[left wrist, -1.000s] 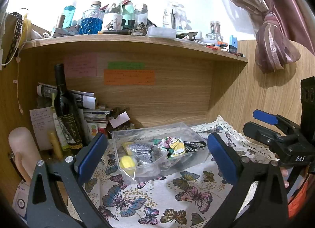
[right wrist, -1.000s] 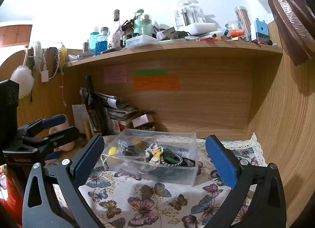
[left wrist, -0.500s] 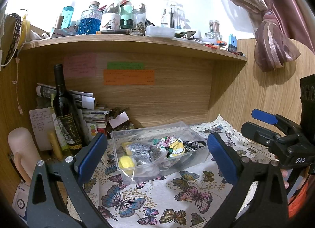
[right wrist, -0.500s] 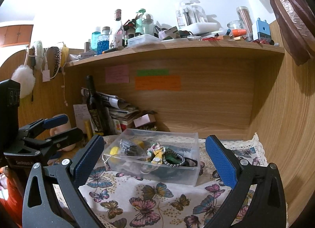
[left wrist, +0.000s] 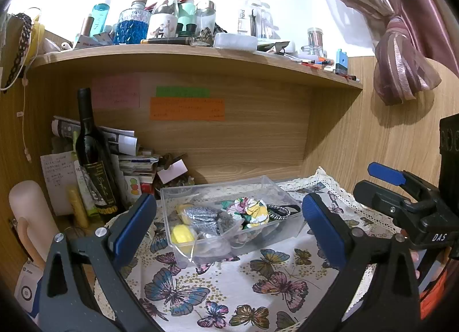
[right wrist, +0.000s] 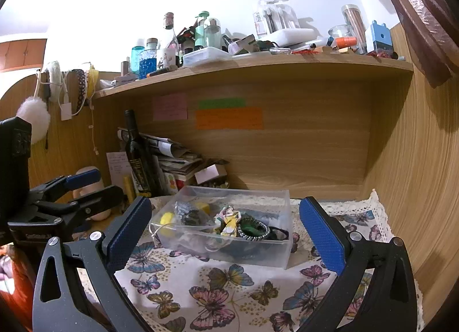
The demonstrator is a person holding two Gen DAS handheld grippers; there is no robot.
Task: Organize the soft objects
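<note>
A clear plastic box stands on the butterfly cloth, under the wooden shelf. In it lie a floral scrunchie, a silver-grey pouch, a yellow soft piece and a black-and-white hair band. My left gripper is open, its blue pads apart on either side of the box and short of it. The right wrist view shows the same box, the scrunchie and a green band. My right gripper is open and holds nothing.
A dark wine bottle and a stack of papers crowd the back left corner. The upper shelf carries several bottles and jars. A wooden side wall closes the right. A tied curtain hangs at upper right.
Both grippers have drifted only slightly. The box and its contents have not moved, and both grippers stay open.
</note>
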